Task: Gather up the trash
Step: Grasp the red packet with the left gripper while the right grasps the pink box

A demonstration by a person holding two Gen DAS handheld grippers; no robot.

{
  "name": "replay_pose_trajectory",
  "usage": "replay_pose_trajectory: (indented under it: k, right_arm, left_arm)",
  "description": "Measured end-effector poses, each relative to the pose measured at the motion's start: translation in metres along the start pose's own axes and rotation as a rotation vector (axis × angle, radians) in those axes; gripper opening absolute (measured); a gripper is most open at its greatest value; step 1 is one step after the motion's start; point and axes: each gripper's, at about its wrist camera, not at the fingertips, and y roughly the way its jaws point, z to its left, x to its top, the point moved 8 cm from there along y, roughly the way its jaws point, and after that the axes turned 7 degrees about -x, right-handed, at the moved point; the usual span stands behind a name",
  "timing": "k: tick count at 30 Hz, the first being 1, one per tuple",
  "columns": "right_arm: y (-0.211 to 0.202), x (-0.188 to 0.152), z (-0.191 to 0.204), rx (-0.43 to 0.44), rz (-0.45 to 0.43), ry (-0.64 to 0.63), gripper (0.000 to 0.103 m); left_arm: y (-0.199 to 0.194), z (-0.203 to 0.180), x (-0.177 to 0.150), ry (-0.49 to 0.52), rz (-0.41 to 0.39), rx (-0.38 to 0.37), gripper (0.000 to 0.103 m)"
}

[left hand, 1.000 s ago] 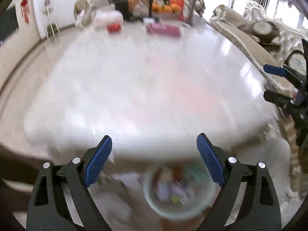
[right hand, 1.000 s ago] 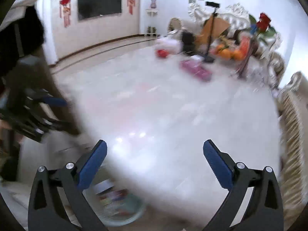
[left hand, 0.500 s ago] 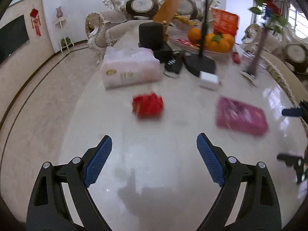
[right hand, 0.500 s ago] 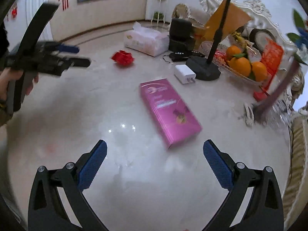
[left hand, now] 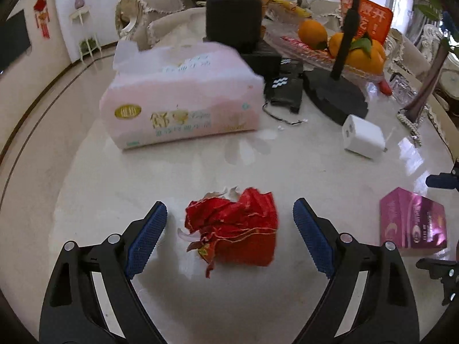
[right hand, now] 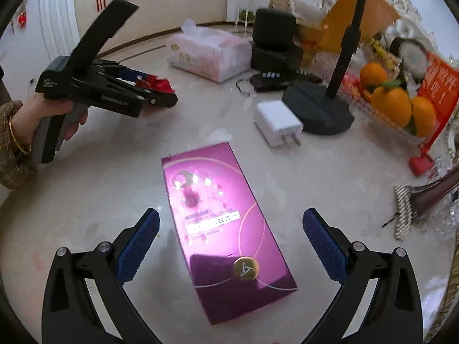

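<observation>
A glossy pale marble tabletop (left hand: 86,200) carries everything. At its far side sits a soft pink plastic pack of tissues (left hand: 183,100), with a black round-based stand and pole (left hand: 335,91) and a glass tray of oranges (left hand: 355,48) to its right. Nearer lies a flat shiny magenta cardboard box (right hand: 226,235), its long side running away from the right wrist camera; the right gripper (right hand: 231,242) straddles it with jaws spread wide, the blue pads (right hand: 137,243) clear of both box edges. A white square wall charger (right hand: 278,123) with its prongs towards the box rests between the box and the stand's base. The smallest piece is a crumpled red paper wrapper (left hand: 238,229), lying on the marble in front of the tissue pack. The left gripper (left hand: 229,238), held in a hand (right hand: 54,114) wearing a gold bangle, brackets it with jaws apart, neither pad touching the paper.
</observation>
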Motion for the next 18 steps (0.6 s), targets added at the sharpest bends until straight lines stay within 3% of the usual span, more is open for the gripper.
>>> replay_pose_trajectory:
  k: [4, 5, 7, 8, 12, 18]
  right_arm:
    - [0.011, -0.005, 0.0, 0.003, 0.033, 0.018, 0.094]
    - [0.012, -0.005, -0.001, 0.012, 0.043, 0.037, 0.093]
    - [0.008, -0.005, -0.003, 0.013, 0.047, 0.077, 0.071]
    - [0.006, -0.004, -0.004, 0.012, 0.05, 0.09, 0.064]
    - [0.0, -0.006, -0.005, -0.028, 0.06, 0.115, 0.059]
    - [-0.04, -0.002, -0.006, -0.068, 0.015, 0.196, 0.058]
  left_arm:
    - [0.001, -0.004, 0.0, 0.035, -0.002, 0.032, 0.085]
    - [0.001, -0.006, 0.0, 0.037, -0.005, 0.018, 0.078]
    - [-0.002, -0.007, 0.001, 0.043, -0.02, 0.022, 0.056]
    - [-0.003, -0.006, 0.002, 0.04, -0.018, 0.028, 0.05]
    - [-0.006, -0.009, 0.001, 0.053, -0.015, 0.041, 0.043]
    - [-0.044, -0.017, -0.009, 0.058, -0.042, 0.043, 0.043]
